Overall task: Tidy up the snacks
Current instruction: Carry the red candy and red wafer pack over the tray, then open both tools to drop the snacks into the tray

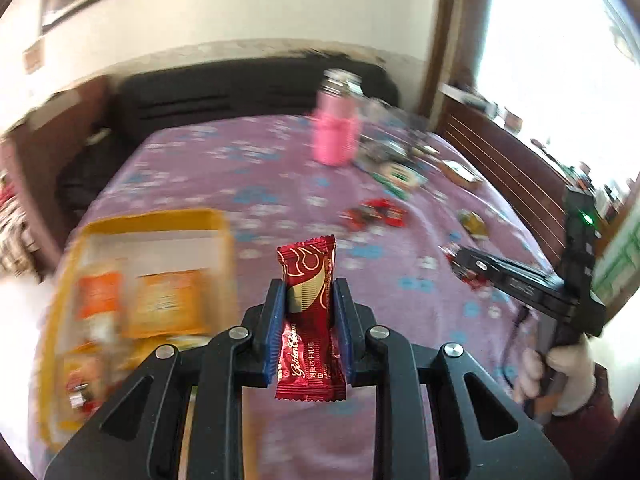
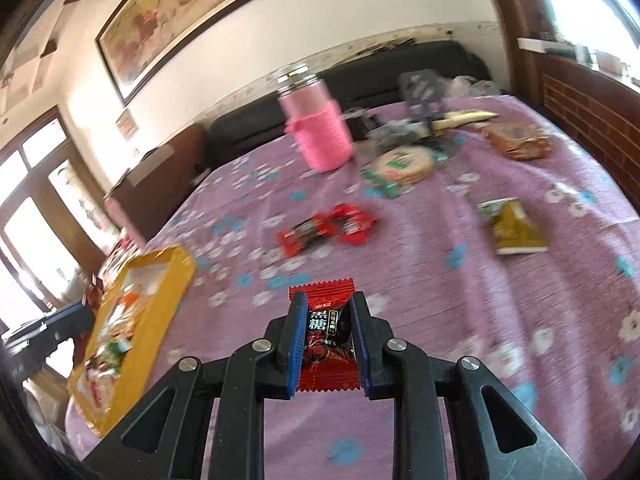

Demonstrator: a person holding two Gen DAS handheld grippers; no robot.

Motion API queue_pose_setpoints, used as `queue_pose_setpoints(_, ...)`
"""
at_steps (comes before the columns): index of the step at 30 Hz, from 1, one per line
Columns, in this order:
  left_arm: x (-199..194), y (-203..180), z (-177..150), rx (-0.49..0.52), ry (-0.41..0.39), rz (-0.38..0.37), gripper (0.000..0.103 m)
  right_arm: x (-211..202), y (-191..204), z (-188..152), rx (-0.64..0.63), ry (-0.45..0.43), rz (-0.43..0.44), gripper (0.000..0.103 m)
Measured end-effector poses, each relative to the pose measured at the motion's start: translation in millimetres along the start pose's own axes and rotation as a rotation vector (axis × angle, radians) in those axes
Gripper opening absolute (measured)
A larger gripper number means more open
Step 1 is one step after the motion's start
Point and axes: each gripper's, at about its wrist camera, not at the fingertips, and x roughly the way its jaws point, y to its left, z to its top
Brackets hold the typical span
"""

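My left gripper [image 1: 308, 286] is shut on a dark red wafer bar [image 1: 306, 264], which stands upright between the blue pads above the purple flowered sheet [image 1: 240, 168]. A yellow box [image 1: 160, 218] with orange packets inside lies to the gripper's left, blurred. My right gripper [image 2: 329, 298] is shut on a red-and-black wrapped candy [image 2: 326, 328]. In the right wrist view the yellow box [image 2: 176, 276] sits at the left. The left wrist view shows a gloved hand [image 1: 560, 372] holding the right gripper at the right edge. Loose red candies [image 2: 328, 226] lie ahead on the sheet.
A pink jar [image 2: 316, 128] with a metal lid stands mid-bed. Beyond it lie a round green-and-white packet [image 2: 404, 164], a brown packet [image 2: 516, 140] and a green-yellow packet [image 2: 516, 228]. A black headboard [image 2: 400, 76] runs along the far side and a wooden board [image 2: 592, 120] along the right.
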Motion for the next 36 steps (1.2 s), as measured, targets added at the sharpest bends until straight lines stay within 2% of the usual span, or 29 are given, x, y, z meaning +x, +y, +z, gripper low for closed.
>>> queue_pose_setpoints(6, -19, 89, -12, -0.129, -0.039, 0.079, 0.021, 2, 87, -7, -0.111, 0.07, 0.094, 0.022)
queue_pose_setpoints(9, -16, 116, -17, -0.152, -0.033, 0.114, 0.021, 10, 139, -9, -0.197, 0.1, 0.123, 0.022)
queue_pose_setpoints(14, 8, 153, -21, -0.186, 0.013, 0.142, 0.021, 46, 211, -14, -0.259, 0.18, 0.183, 0.022)
queue_pose_setpoints(21, 44, 188, -27, -0.259, 0.091, 0.147, 0.022, 121, 280, -21, -0.322, 0.256, 0.132, 0.022)
queue_pose_setpoints(27, 43, 192, -27, -0.276, 0.084, 0.15, 0.022, 160, 293, -13, -0.327, 0.257, 0.061, 0.026)
queue_pose_setpoints(30, 36, 185, -28, -0.256, 0.08, 0.198, 0.031, 163, 290, -9, -0.287, 0.267, 0.088, 0.029)
queue_pose_setpoints(32, 27, 177, -30, -0.242, 0.063, 0.241, 0.046, 156, 289, -9, -0.288, 0.257, 0.097, 0.033)
queue_pose_setpoints(36, 7, 158, -35, -0.219, 0.033, 0.342, 0.065, 128, 282, -18, -0.308, 0.233, 0.093, 0.035)
